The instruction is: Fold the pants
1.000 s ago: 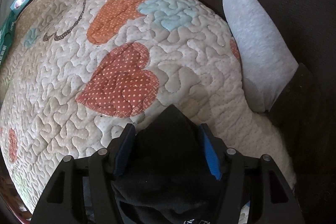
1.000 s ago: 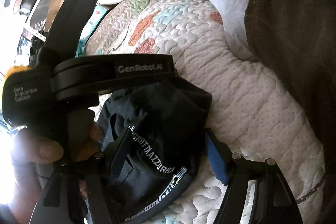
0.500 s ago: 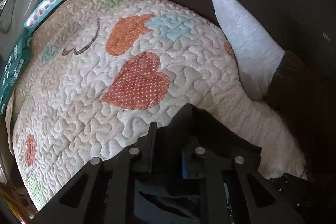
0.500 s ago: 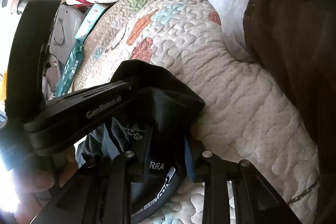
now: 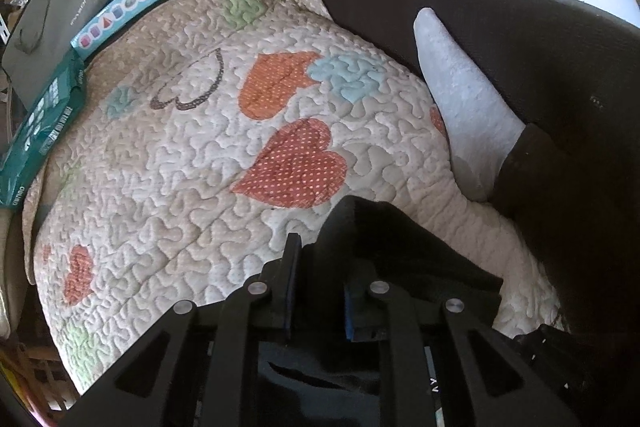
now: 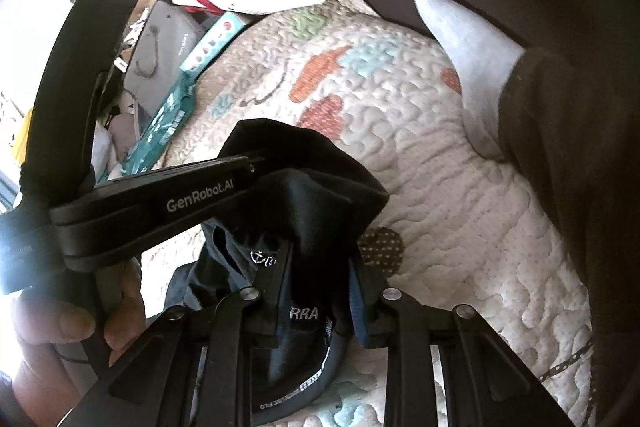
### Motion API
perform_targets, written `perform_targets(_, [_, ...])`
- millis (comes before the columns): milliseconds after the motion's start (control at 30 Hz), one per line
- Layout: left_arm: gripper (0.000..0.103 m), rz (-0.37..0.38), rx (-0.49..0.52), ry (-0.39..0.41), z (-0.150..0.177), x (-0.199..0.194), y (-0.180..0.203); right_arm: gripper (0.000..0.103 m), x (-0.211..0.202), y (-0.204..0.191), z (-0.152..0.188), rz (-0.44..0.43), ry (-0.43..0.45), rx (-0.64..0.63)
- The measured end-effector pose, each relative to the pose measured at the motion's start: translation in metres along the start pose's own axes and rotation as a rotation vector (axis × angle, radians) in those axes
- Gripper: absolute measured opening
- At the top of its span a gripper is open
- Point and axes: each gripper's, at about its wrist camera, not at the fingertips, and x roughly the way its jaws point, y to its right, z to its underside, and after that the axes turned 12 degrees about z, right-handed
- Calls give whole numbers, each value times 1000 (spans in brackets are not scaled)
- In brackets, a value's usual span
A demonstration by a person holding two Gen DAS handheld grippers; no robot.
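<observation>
A: So, how far along is the fold?

B: Early, I'd judge. The pants [image 6: 320,195] are bunched in a dark lump, not laid flat. No tidy crease shows anywhere, so spreading, folding and setting down all seem to be left.

A: Where are they?

B: Low in both views, around 6 o'clock, held just over the near edge of the quilt [image 5: 168,163]. Whether the lowest cloth touches the quilt, I cannot tell.

A: And the tools?

B: The left tool [image 5: 318,291] has its blue pads nearly together, pinching a ridge of black cloth. The right tool [image 6: 320,287] is likewise narrowed, pinching the part with the white lettering and waistband. In the right view the left tool comes in from 9 o'clock, gripping the same bunch higher up.

A: Which way do the pants point?

B: Hard to say. From the right view the bunch rises from the waistband at 6 o'clock to a rounded peak at about 12 o'clock, so its long axis runs roughly away from the camera. The legs themselves are hidden, so no true heading.

A: Anything nearby?

B: A socked foot [image 5: 460,99] at 2 o'clock, well apart from the cloth.
</observation>
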Motion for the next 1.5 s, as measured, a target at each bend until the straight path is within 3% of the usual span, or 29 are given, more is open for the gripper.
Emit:
perform_targets(367, [16,-11,-31,46,18,-37,-21,26,-23,-30,11,-56,34,-85])
perform_targets(667, [14,-12,-128,108,54,-76,-58,26,-40,-76,35,-115,53,-215])
perform_targets(833, [14,1,-190,150,78,-97,-77,25,-49,-99,51,-135,65,-304])
perform_targets(1167, [12,17,-346,253,142,-129,-117,24,-49,-139,82,-190,2,-460])
perform_targets(1500, [10,38,-500,332,212,-143,-167,22,-28,-195,126,-165,-55,-649])
